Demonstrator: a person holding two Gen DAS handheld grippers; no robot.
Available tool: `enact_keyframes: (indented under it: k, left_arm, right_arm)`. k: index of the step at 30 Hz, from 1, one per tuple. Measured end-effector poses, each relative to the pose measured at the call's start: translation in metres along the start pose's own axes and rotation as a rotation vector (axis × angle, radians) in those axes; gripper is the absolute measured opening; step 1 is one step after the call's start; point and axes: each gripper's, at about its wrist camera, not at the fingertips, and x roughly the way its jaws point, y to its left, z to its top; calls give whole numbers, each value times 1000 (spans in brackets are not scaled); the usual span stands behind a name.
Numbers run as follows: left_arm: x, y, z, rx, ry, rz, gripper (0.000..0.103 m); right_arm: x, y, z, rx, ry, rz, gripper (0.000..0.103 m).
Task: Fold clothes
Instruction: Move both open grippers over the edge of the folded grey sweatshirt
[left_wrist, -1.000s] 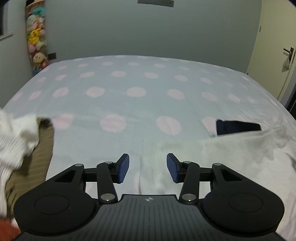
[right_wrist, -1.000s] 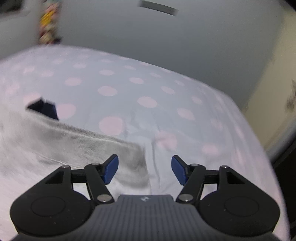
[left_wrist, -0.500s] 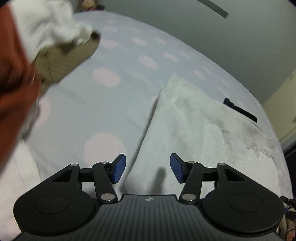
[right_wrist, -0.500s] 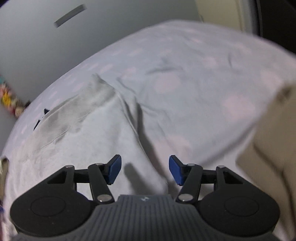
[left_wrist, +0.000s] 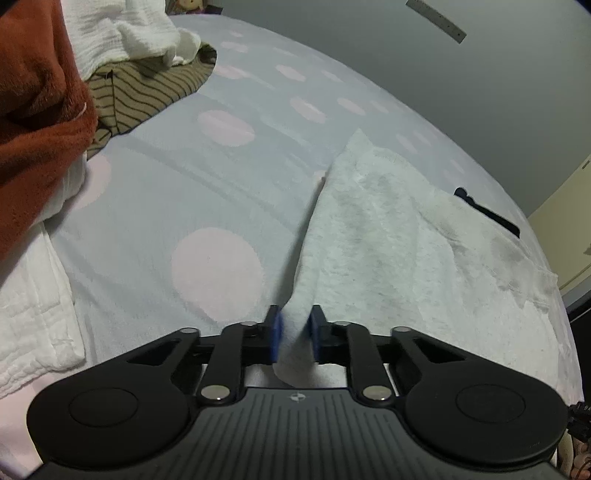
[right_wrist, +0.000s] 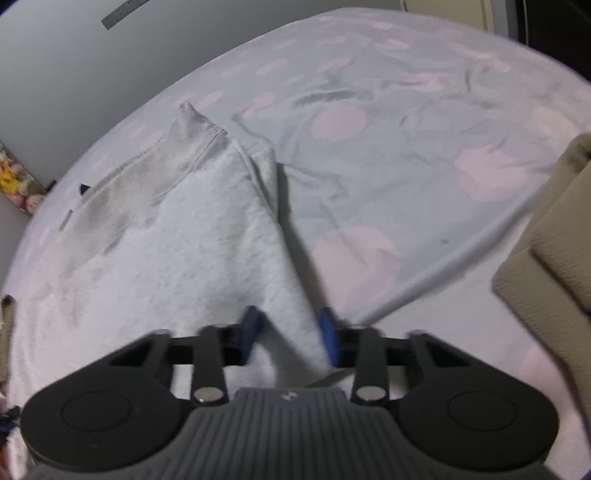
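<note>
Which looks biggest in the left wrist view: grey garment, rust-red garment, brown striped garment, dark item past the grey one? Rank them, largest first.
1. Grey garment, covering most of the right side.
2. Rust-red garment, though it lies close to the camera and is cut by the edge, so unsure.
3. Brown striped garment.
4. Dark item, a thin sliver.

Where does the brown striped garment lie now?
In the left wrist view, the brown striped garment lies upper left on the polka-dot bedsheet, under a white textured cloth, beside a rust-orange fleece.
</note>
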Motion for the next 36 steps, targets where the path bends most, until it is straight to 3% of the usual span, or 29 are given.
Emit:
enact_keyframes:
  k: [3,5,11,16,18,21,28,31,33,36]
  left_arm:
    - [-5,-3,-1,29,-35,18,9]
    - [-4,-8,-3,58,-29,70,9]
    - [7,-6,-6,69,50,126,11]
    - [4,1,-6,24,52,126,20]
    - [-2,6,-5,-13,19,124,25]
    - [-10,11,-3,-60,-28,117,27]
    - [-18,10,5,-80,-103,94,27]
    - [-15,2,10,-49,-97,89,27]
    - [-13,-9,16,-3,-90,87,27]
    - [-10,-26,27,56,-87,82,36]
  right_arm:
    - [-10,10,-2,-57,-48,-42,8]
    - [-12,17,-3,-103,-65,-87,8]
    - [8,27,-4,-192,38,-187,8]
    - [8,17,-2,-141,36,-176,11]
    - [2,8,-1,-85,9,-183,22]
    - [-10,-5,1,5,-58,-208,20]
    - [-25,-16,4,94,-141,-116,22]
    - [-25,-15,5,105,-162,-61,23]
    - [-22,-11,10,96,-152,-51,29]
    - [-16,0,17,35,-141,-42,32]
